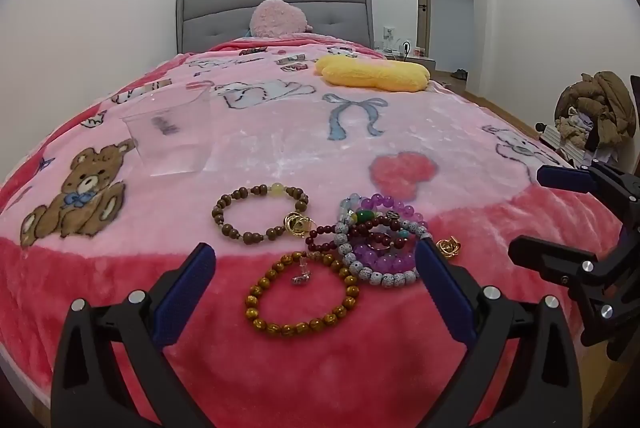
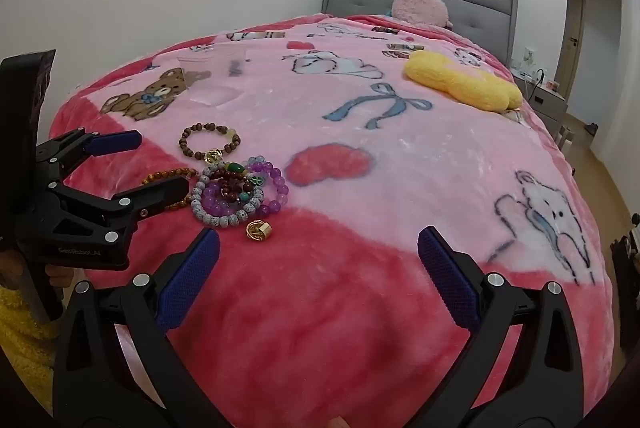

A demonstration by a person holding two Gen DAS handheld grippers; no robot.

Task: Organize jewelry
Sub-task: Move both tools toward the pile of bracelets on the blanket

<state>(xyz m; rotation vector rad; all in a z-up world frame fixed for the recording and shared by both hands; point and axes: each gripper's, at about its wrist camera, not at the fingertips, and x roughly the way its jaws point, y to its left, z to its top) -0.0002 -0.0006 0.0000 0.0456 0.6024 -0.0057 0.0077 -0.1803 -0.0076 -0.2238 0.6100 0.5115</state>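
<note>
Jewelry lies on a pink blanket (image 1: 280,148). A brown bead bracelet (image 1: 224,216) lies left, an amber bead bracelet (image 1: 256,302) in front, and a tangled pile of purple, white and dark red bracelets (image 1: 380,244) lies right. A gold ring (image 1: 295,224) touches the brown bracelet; another gold ring (image 1: 449,247) lies right of the pile. A small earring (image 1: 301,274) sits inside the amber bracelet. My left gripper (image 1: 314,260) is open around the amber bracelet and the pile. My right gripper (image 2: 318,248) is open and empty, right of the pile (image 2: 236,194).
A clear plastic bag (image 1: 172,136) lies on the blanket behind the jewelry. A yellow plush pillow (image 1: 372,74) and a pink plush (image 1: 276,18) lie toward the grey headboard. Clothes (image 1: 596,108) are piled at the right of the bed.
</note>
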